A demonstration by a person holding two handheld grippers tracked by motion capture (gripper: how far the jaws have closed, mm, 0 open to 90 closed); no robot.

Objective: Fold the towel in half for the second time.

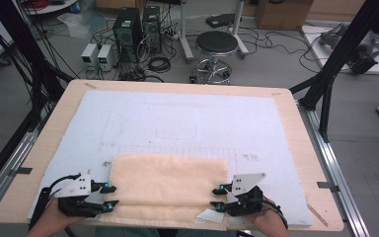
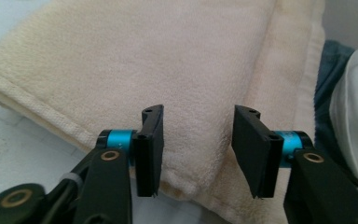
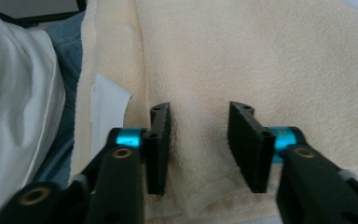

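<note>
Wooden table [image 1: 39, 148] under white mat [image 1: 187, 118]; each gripper stands part-open astride the towel [image 1: 170, 185].

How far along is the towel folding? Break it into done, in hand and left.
Done: the cream towel lies folded into a layered rectangle on the white mat. In hand: the left hand-held gripper and right hand-held gripper sit at the towel's near side edges, jaws apart around the folded edge, pads not pressing. Left: probably gripping and another fold.
</note>
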